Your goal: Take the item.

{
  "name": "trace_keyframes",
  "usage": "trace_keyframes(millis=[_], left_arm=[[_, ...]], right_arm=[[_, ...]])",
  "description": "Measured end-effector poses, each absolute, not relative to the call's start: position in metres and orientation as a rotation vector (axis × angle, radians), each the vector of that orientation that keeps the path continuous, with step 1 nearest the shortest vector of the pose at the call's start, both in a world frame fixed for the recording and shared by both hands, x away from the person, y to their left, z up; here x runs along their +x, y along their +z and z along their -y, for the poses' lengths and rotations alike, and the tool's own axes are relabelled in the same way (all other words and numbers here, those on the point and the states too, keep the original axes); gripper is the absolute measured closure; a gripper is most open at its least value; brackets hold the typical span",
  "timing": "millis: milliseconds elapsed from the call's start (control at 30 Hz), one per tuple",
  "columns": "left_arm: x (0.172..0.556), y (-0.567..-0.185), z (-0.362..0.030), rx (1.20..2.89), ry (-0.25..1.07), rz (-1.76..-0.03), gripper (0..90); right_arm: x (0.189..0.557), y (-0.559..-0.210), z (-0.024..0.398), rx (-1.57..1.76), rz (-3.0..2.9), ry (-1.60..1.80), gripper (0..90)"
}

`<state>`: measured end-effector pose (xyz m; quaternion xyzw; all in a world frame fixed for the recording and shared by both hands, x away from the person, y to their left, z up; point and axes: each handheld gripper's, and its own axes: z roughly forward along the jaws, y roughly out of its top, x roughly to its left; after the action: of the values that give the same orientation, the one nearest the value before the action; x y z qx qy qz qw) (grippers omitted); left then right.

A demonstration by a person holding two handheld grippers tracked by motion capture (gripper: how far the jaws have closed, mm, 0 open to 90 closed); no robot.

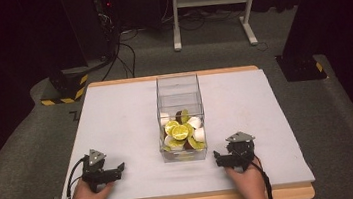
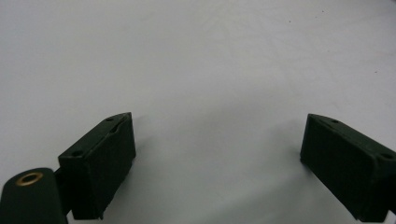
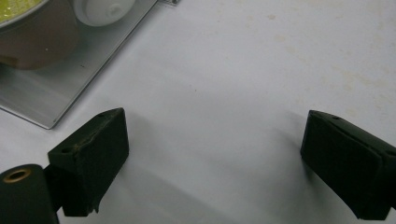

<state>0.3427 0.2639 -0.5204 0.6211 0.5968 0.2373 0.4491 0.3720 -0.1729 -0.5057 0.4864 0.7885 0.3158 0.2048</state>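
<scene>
Only the clear box [image 1: 177, 92] of fruit pieces [image 1: 182, 131] stands on the table [image 1: 116, 116], along its middle line; bare surface runs wide toward the left and right edges and behind it.

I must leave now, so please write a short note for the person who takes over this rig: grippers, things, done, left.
Left gripper: open, holds nothing, low over the table, left of the box.
Right gripper: open, holds nothing, just right of the box's near corner.
Things: clear box at mid-table, heaped with lime halves and white pieces.
Done: nothing lies outside the box.
Left: neither gripper touches the box.
</scene>
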Motion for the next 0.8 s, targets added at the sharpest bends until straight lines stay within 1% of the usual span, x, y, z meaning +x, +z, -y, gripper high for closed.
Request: trace_keyframes(millis=[800], left_arm=[[0.3428, -0.5203, -0.2647, 1.547, 0.588, -1.472, 10.3]], right_arm=[[0.3723, -0.5055, 0.1732, 1.363, -2.202, 0.883, 7.6]])
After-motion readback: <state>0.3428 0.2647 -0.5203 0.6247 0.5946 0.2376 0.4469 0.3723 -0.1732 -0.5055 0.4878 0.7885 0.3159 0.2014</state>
